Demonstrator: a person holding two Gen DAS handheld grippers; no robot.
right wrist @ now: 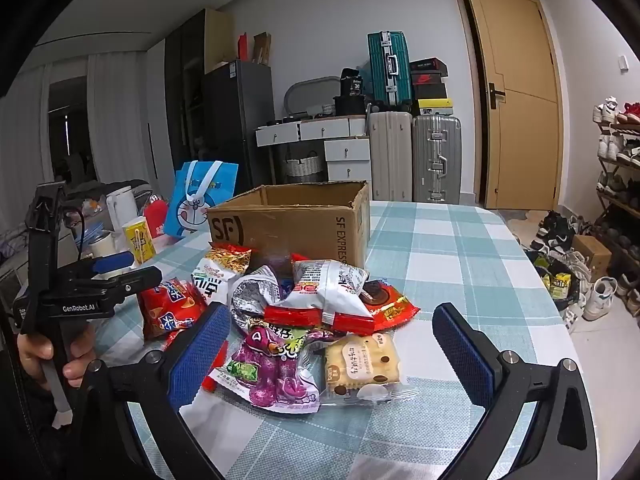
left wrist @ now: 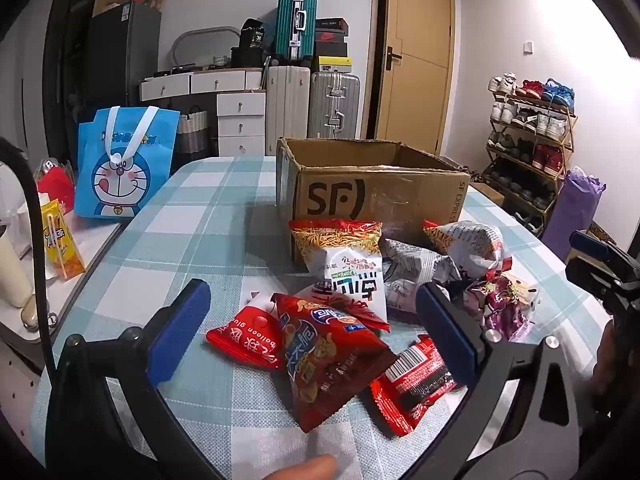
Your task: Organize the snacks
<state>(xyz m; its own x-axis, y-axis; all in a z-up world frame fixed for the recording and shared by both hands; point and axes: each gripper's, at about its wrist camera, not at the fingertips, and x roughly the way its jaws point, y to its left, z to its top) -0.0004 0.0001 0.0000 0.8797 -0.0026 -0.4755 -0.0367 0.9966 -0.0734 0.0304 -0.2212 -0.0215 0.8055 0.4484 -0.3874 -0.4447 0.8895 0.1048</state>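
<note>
We've got both grippers up and pointing gently downward. Our left gripper (left wrist: 316, 322) has its jaws spread wide, blue pads (left wrist: 180, 330) well apart, nothing pressed between them. Our right gripper (right wrist: 334, 346) matches it: jaws fully apart, pads (right wrist: 466, 354) clear of any grip. In the right wrist view our left hand (right wrist: 52, 354) wraps the handle of its gripper, fingers curled round it. A fingertip (left wrist: 308, 468) pokes in at the bottom of the left wrist view.
</note>
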